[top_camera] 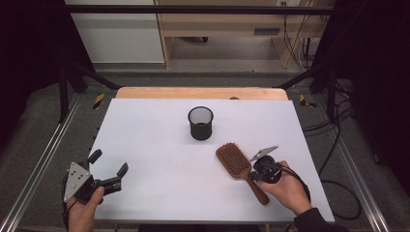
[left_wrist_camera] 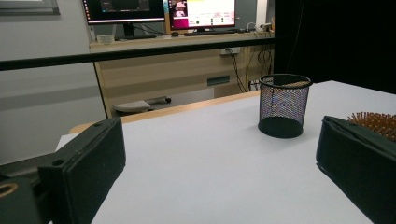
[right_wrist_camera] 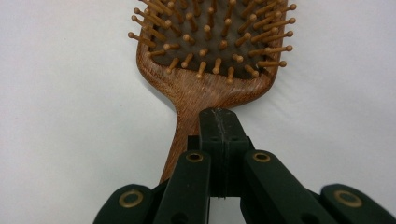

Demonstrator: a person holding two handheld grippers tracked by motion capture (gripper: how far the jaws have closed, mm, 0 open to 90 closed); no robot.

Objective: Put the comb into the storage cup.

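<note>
A wooden paddle hairbrush lies bristles up on the white table, right of centre, its handle pointing toward the near edge. My right gripper is over the handle, held by a hand. In the right gripper view the brush lies just past the right gripper, whose jaws are shut pad against pad above the neck of the handle, with nothing between them. My left gripper stands open at the near left corner, holding nothing. The left gripper frames bare table.
A black mesh cup stands upright at the middle of the table, also seen as the mesh cup past the left jaws, with brush bristles behind the right jaw. A wooden strip borders the far edge.
</note>
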